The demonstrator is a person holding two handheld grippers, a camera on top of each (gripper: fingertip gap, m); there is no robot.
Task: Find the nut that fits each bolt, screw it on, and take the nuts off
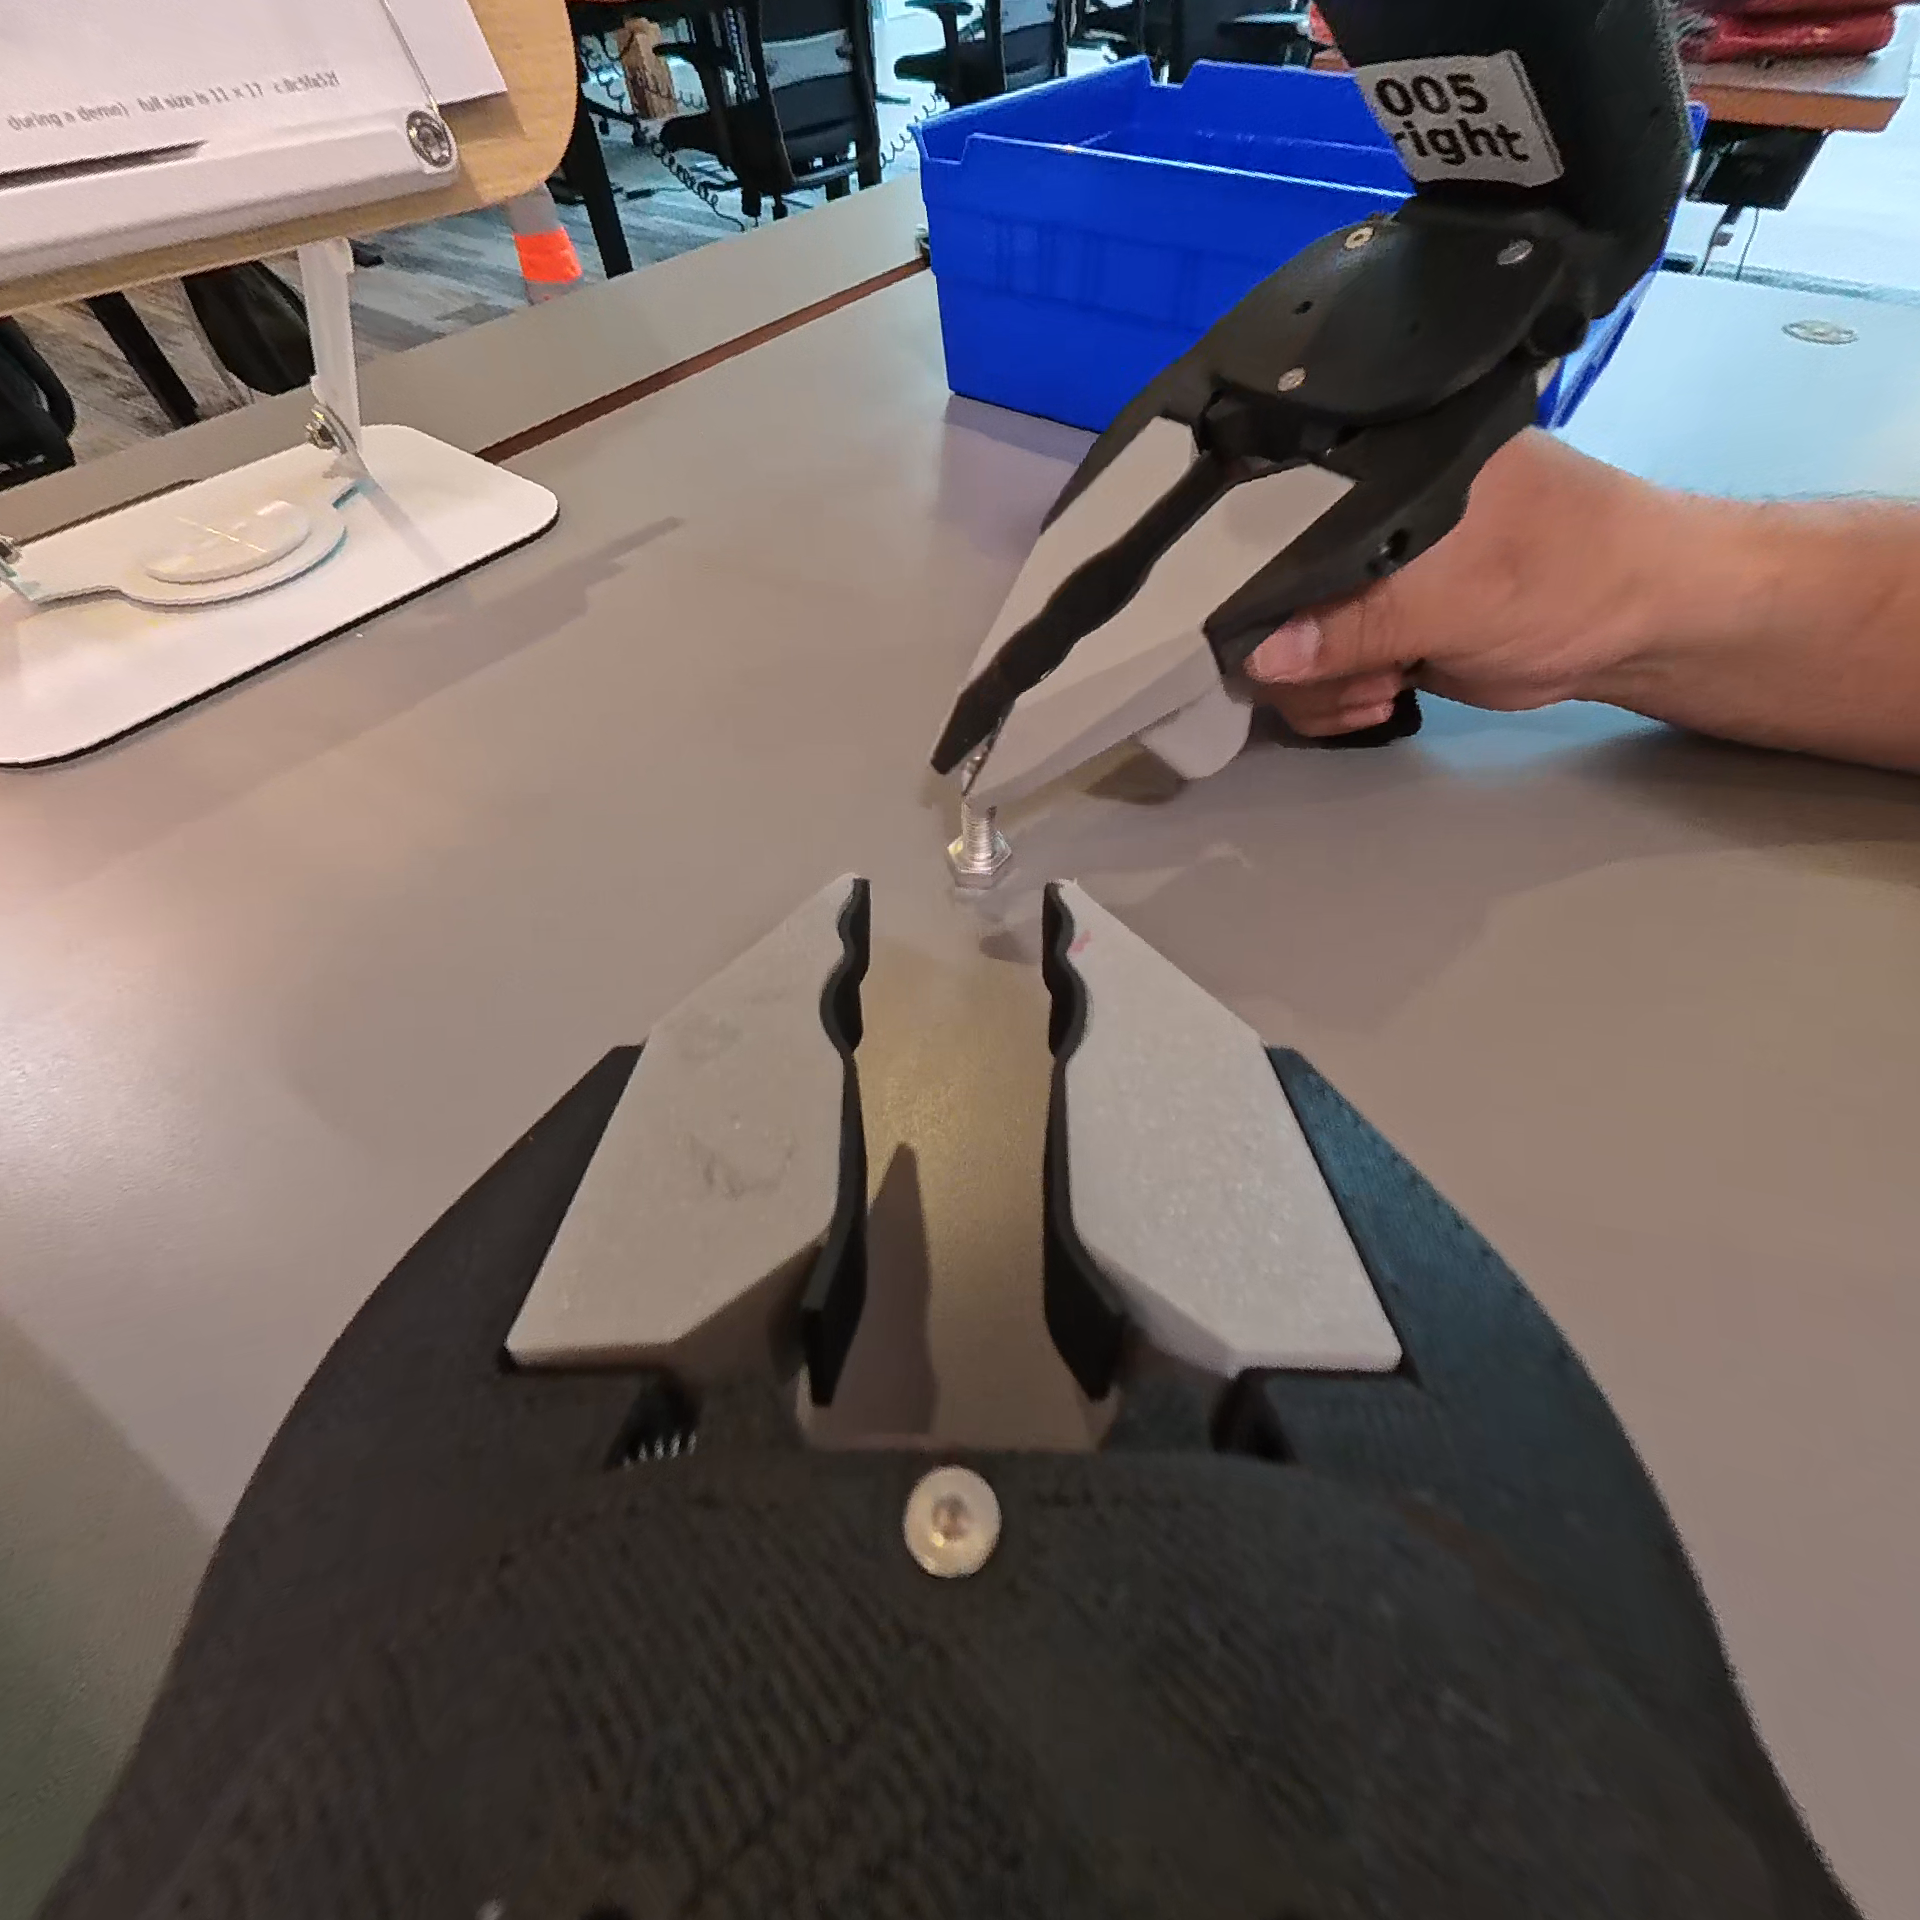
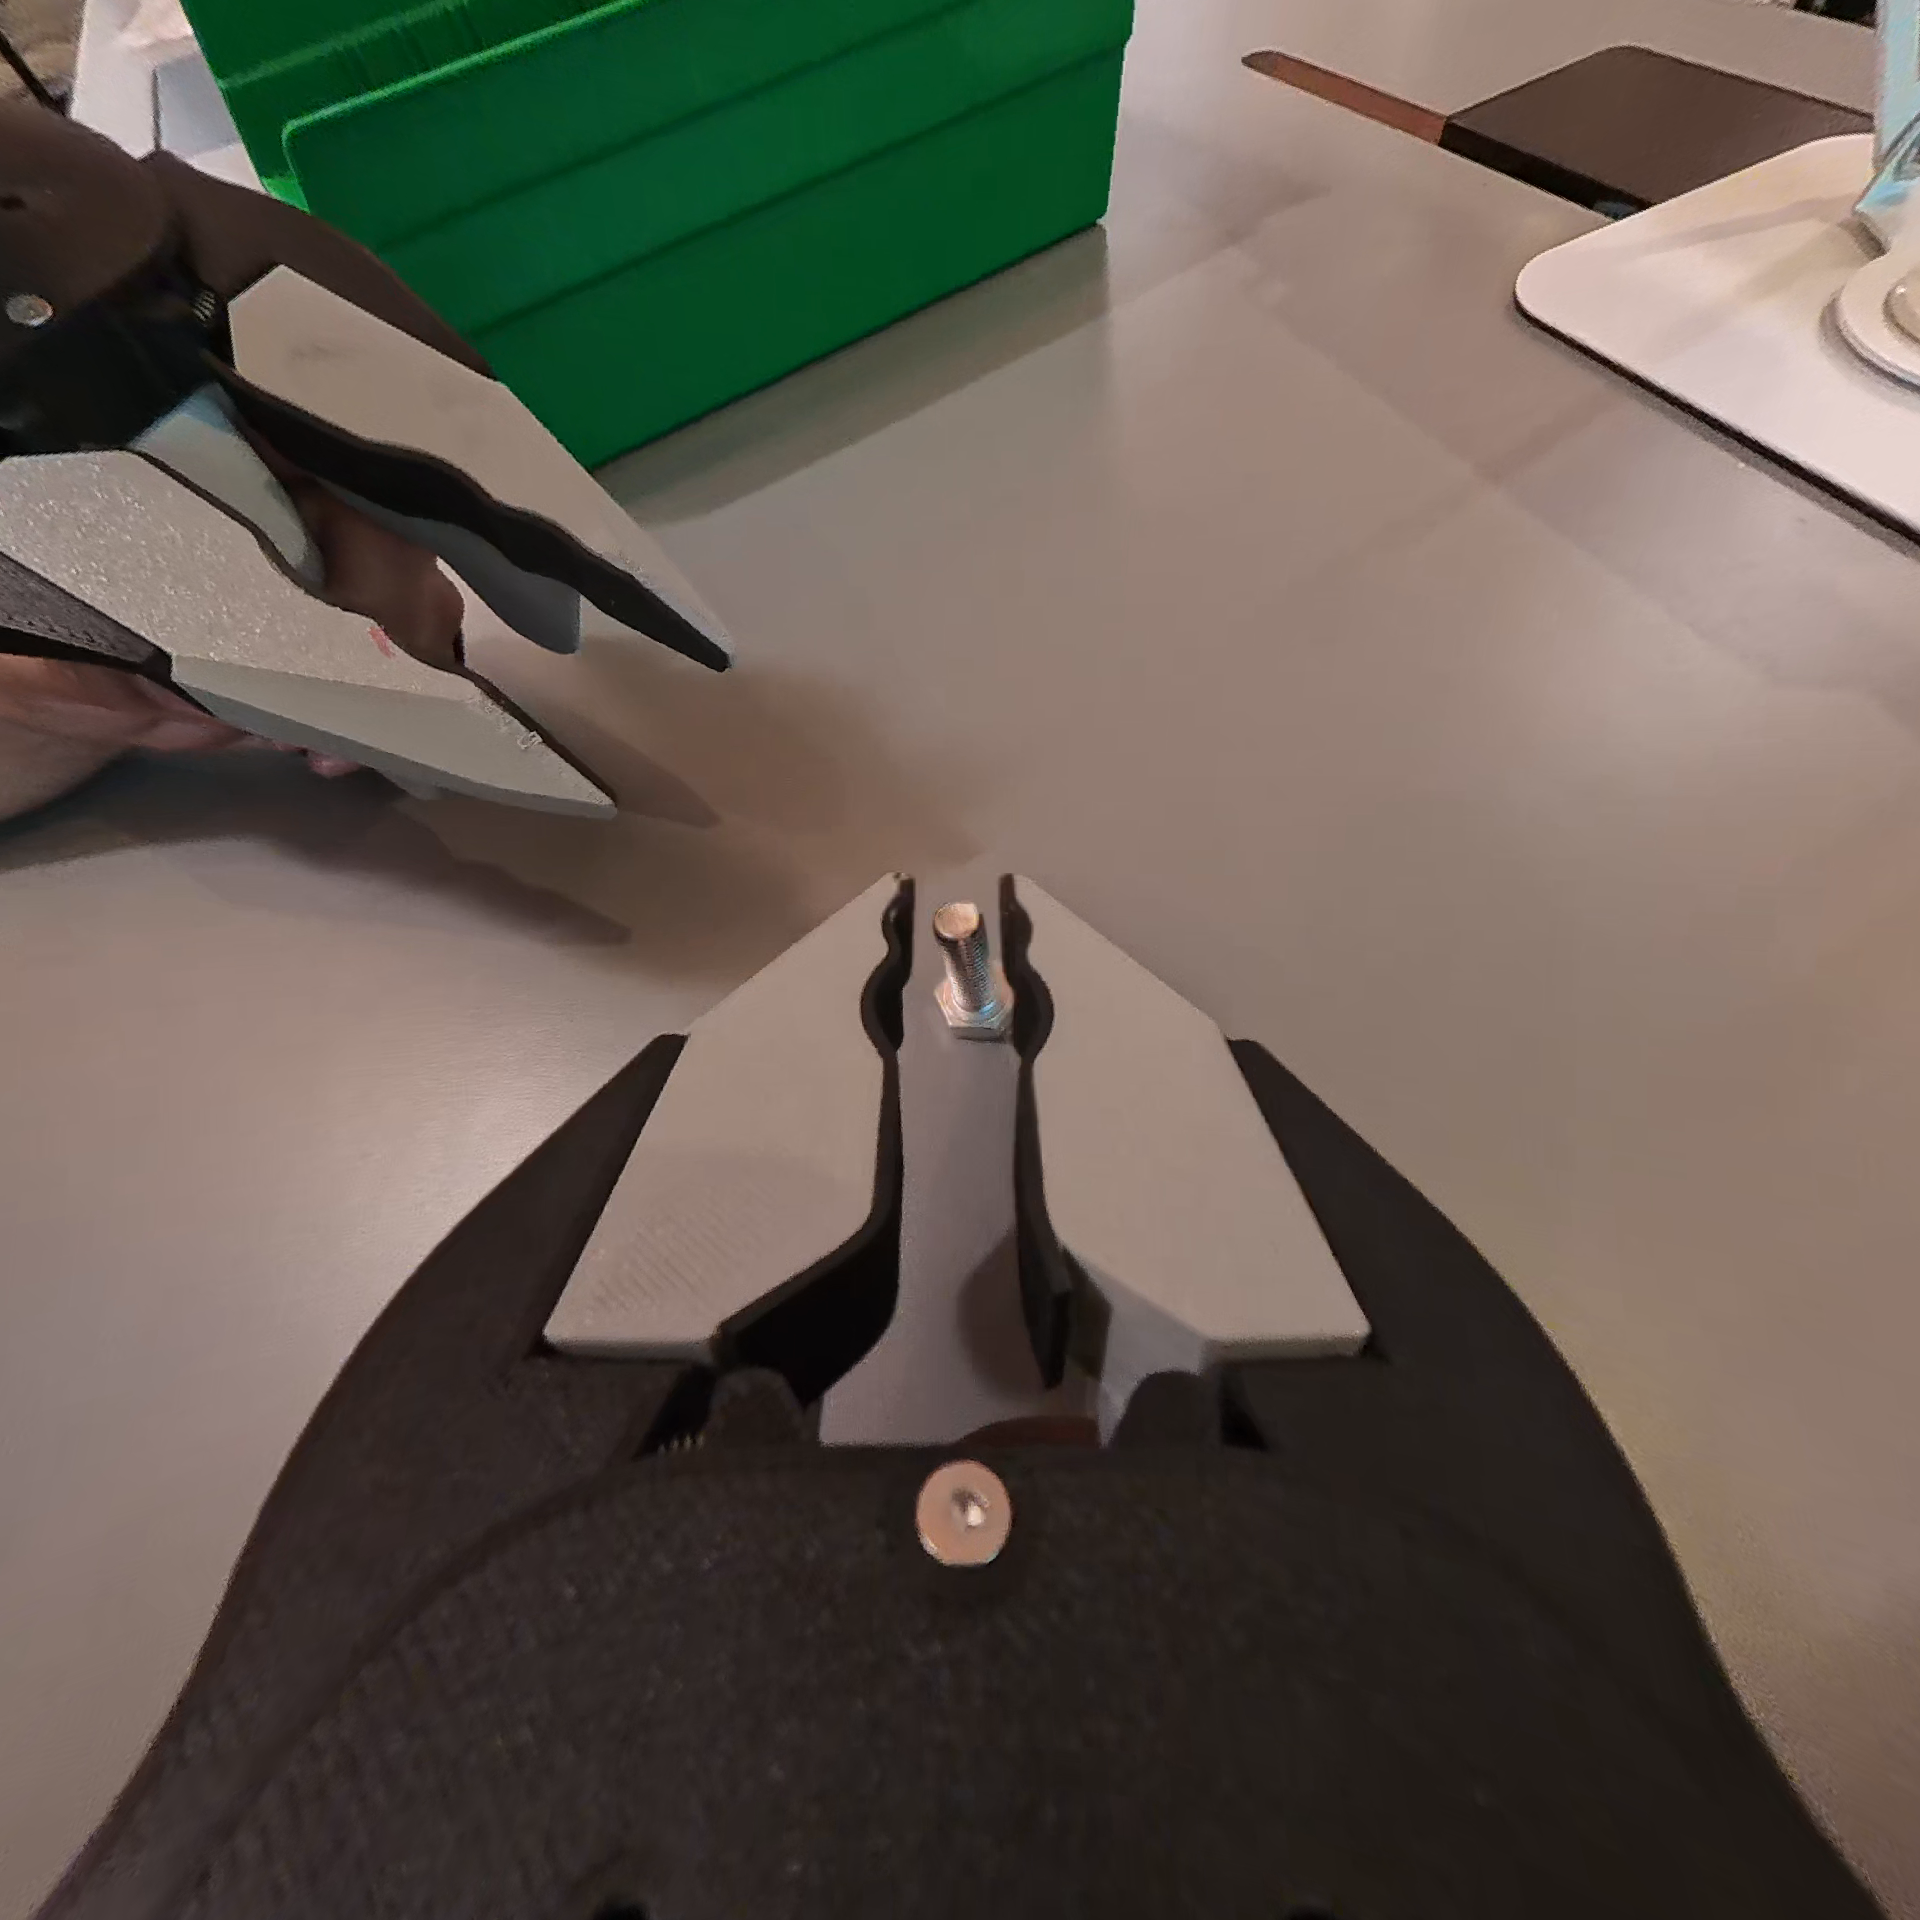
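Note:
A silver bolt (image 1: pixel 977 831) stands head-down on the grey table (image 1: pixel 520 935), thread up, with a hex nut (image 1: pixel 977 856) low on the thread just above the head. My right gripper (image 1: pixel 966 779) comes down at an angle from the right. In the right wrist view its jaws (image 2: pixel 954 883) straddle the top of the bolt (image 2: pixel 961 966) with a narrow gap on each side. My left gripper (image 1: pixel 958 899) is open and empty, fingertips just short of the bolt; it also shows in the right wrist view (image 2: pixel 665 732).
A blue bin (image 1: pixel 1091 260) stands behind the bolt in the left wrist view. A green bin (image 2: pixel 727 208) stands at the far side in the right wrist view. A white stand base (image 1: pixel 260 582) lies at the left. A person's hand (image 1: pixel 1507 623) holds the right gripper. The tips of one gripper are about 6 centimeters away from the tips of the other.

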